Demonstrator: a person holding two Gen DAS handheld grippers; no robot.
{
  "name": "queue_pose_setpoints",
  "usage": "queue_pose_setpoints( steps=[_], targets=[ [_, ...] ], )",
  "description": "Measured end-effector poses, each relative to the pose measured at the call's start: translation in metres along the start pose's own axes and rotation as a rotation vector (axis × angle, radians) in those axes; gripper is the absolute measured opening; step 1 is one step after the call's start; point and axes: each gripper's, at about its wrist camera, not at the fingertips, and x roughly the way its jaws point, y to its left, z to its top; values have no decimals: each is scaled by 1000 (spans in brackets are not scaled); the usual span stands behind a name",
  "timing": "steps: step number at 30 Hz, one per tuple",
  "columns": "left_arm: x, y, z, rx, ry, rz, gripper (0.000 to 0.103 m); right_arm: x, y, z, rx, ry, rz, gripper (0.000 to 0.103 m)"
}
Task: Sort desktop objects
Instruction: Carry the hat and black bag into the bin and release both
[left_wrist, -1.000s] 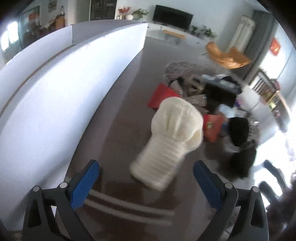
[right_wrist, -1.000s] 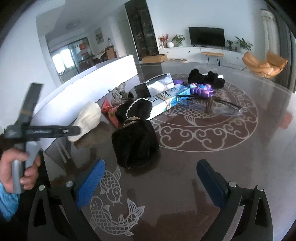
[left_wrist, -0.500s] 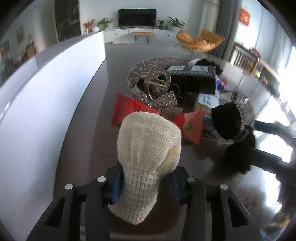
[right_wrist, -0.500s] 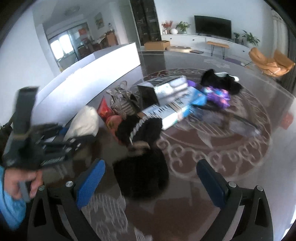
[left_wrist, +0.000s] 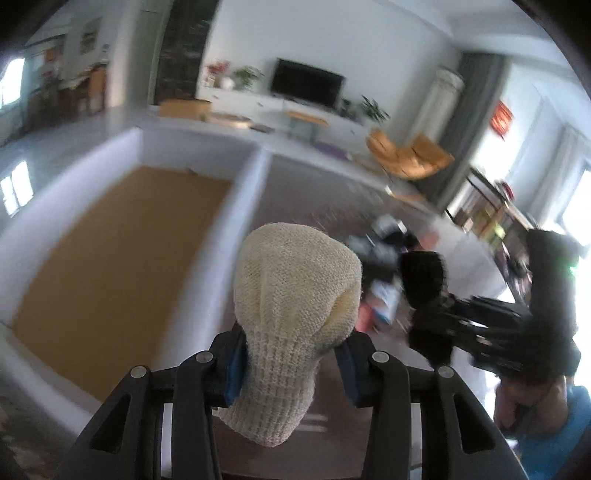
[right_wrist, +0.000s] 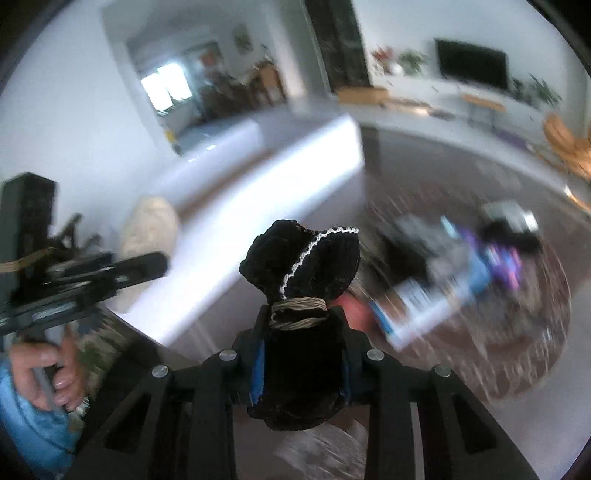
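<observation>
A cream knitted bundle (left_wrist: 295, 295) stands upright between the blue pads of my left gripper (left_wrist: 291, 365), which is shut on its ribbed lower part and holds it off the table. My right gripper (right_wrist: 301, 362) has its jaws closing on a black knitted bundle (right_wrist: 303, 266) with white trim and a twine tie, and the pads press its sides. The left wrist view shows the right gripper (left_wrist: 480, 332) and the black bundle (left_wrist: 423, 280) at the right. In the right wrist view the left gripper (right_wrist: 74, 280) and the cream bundle (right_wrist: 147, 229) are at the left.
A big white open box (left_wrist: 221, 229) with a brown bottom lies left of the bundles; its long wall (right_wrist: 258, 192) runs behind them. Blurred blue-white cartons (right_wrist: 436, 295), a purple item (right_wrist: 506, 262) and a red packet (right_wrist: 354, 310) lie on the dark patterned table (right_wrist: 517, 350). A hand (right_wrist: 40, 369) grips the left handle.
Both grippers went from wide open to shut, the left on the cream bundle first, then the right on the black one. Both bundles have risen off the table toward the white box.
</observation>
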Motion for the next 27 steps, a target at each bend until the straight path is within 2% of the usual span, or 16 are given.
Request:
queue_pose_setpoints(
  steps=[3, 6, 8, 11, 12, 13, 14, 15, 16, 21, 23, 26, 27],
  targets=[
    [-13, 53, 28, -66, -19, 123, 42, 4, 43, 41, -46, -46, 88, 32],
    [-15, 105, 32, -126, 17, 212, 42, 31, 90, 74, -109, -61, 131, 32],
    [-9, 132, 33, -143, 61, 275, 42, 63, 114, 90, -105, -27, 167, 32],
    [-1, 160, 29, -179, 112, 309, 45, 110, 137, 100, -95, 44, 172, 33],
    [4, 162, 29, -181, 124, 325, 50, 122, 139, 100, -85, 64, 171, 34],
    [8, 166, 27, -182, 146, 348, 63, 131, 141, 100, -70, 86, 165, 37],
    [19, 159, 24, -183, 157, 371, 72, 147, 141, 99, -44, 128, 159, 47],
    [21, 162, 23, -186, 158, 390, 88, 156, 140, 98, -25, 157, 165, 55],
    [21, 162, 22, -188, 147, 404, 92, 161, 138, 98, -10, 172, 166, 71],
    [3, 141, 20, -174, 44, 407, 92, 133, 124, 90, 5, 59, 166, 78],
    [-1, 120, 26, -146, -6, 383, 92, 108, 113, 81, -19, -22, 136, 89],
    [-11, 61, 26, -88, -69, 268, 92, 62, 79, 48, -56, -152, 1, 102],
    [-13, 38, 21, -65, -83, 211, 93, 51, 68, 37, -60, -172, -36, 102]
  ],
)
